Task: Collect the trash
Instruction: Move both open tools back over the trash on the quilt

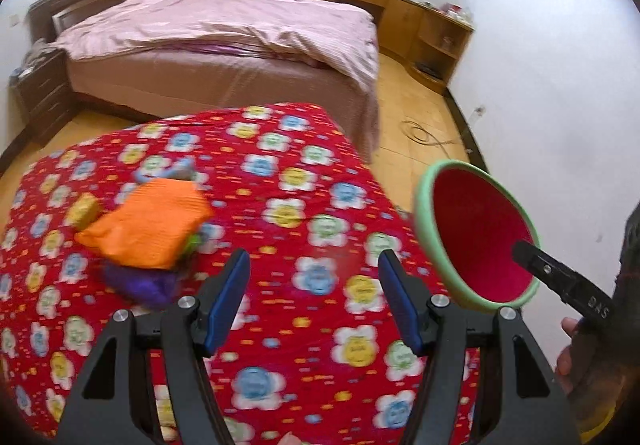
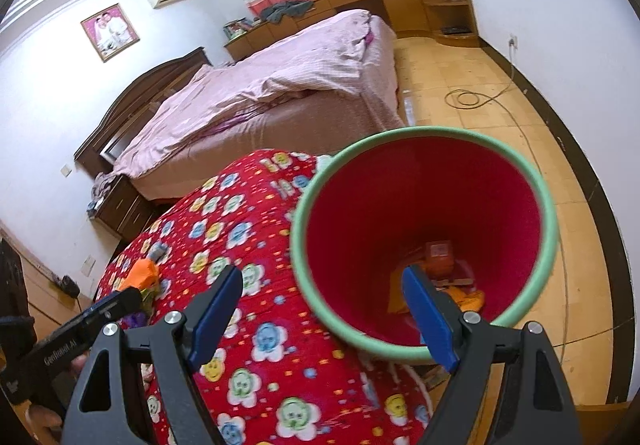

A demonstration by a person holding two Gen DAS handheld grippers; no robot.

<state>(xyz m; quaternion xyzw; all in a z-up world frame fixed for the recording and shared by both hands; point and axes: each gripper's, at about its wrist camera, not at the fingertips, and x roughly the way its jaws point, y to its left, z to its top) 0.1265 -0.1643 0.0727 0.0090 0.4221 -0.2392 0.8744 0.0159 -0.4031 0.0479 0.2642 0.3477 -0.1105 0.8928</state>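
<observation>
Well, left tool (image 1: 314, 299) hovered w/ jaws apart, empty, over the red counter (image 1: 280, 181). Right tool (image 2: 322, 315) clamped the bin (image 2: 424, 245) rim just past counter edge. Trash pile (image 1: 148, 233) lay near far-left edge; floor (image 2: 500, 125) beside bed (image 1: 224, 37) open.

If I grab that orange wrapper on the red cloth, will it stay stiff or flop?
The orange wrapper looks creased and crumpled, so it will probably flop and crush between the fingers. It looks thin, so likely very light. It lies on other scraps, so pinching it may drag those along.
</observation>
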